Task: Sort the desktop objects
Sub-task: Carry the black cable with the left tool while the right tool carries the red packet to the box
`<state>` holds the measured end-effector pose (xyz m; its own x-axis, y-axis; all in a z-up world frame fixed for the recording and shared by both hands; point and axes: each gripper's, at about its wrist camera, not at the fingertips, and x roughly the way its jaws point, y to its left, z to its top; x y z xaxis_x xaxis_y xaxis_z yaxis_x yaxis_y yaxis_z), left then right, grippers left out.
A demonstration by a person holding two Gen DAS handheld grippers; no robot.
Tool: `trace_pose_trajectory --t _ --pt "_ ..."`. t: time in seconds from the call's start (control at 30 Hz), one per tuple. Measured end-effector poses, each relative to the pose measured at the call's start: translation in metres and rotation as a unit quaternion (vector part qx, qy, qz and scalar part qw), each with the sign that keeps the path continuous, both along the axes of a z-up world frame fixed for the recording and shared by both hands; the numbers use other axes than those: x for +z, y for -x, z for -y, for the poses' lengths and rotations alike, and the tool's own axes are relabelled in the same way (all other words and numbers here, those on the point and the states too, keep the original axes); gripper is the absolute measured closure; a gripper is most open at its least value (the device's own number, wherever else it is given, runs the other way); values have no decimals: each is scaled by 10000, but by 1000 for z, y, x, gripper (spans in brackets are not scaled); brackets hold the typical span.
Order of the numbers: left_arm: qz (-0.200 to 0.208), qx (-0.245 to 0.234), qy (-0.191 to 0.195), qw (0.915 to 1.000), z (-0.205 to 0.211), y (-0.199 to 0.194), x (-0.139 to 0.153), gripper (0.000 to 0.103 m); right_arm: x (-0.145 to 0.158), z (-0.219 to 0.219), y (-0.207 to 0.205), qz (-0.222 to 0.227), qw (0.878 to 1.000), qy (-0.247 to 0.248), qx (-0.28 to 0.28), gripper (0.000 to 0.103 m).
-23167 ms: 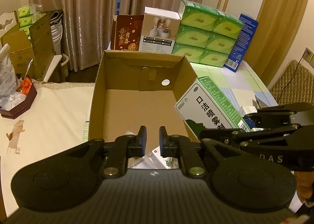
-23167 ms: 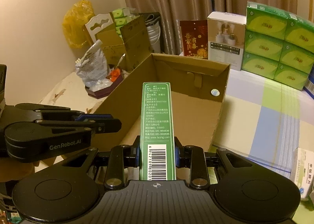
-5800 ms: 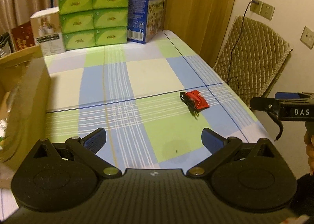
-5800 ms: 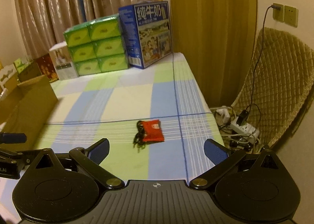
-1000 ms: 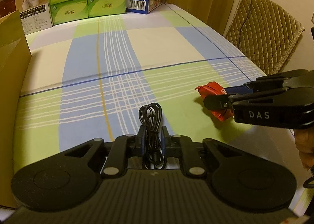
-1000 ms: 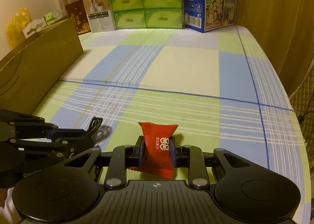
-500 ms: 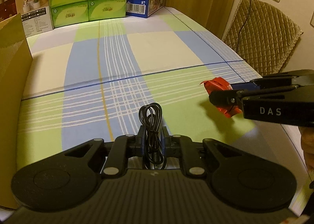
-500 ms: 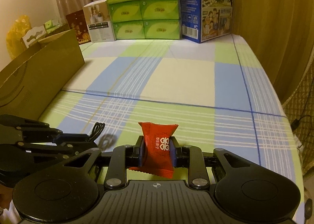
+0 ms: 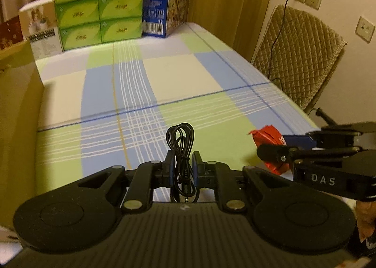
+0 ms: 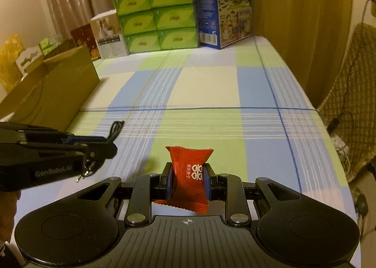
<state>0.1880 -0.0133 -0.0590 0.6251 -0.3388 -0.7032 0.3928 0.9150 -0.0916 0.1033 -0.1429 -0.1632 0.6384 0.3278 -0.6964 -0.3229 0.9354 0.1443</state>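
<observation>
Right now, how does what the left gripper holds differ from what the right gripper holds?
The left gripper is shut on a coiled black cable, thin and looped. The right gripper is shut on a red packet, flat, crinkled and printed in white. The cable's plug hangs below the jaws; the packet stands upright. Both are held above the checked tablecloth.

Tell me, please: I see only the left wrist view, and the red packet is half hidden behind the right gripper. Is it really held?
Observer: Yes. The right gripper is shut on the red packet. The packet stands upright between the fingers, with its white print facing the camera.
Operator: Thank you. Does something hang under my own gripper? I cannot see below it.
Observer: Yes. The left gripper is shut on the cable, and a small metal plug dangles just under the gripper.
</observation>
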Motion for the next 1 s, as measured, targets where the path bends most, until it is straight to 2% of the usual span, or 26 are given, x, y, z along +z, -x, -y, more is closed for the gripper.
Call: trace_pose_trajectory --t 0.3,0.6,1.0 --pt "341 144 83 9993 -23 41 52 92 47 -13 44 296 9994 -145 40 80" --pt "620 395 135 9972 -61 88 91 92 83 -47 81 621 9971 -235 377 80" --pt "733 1008 13 9922 -134 127 110 92 101 -118 109 792 9897 -343 1139 80"
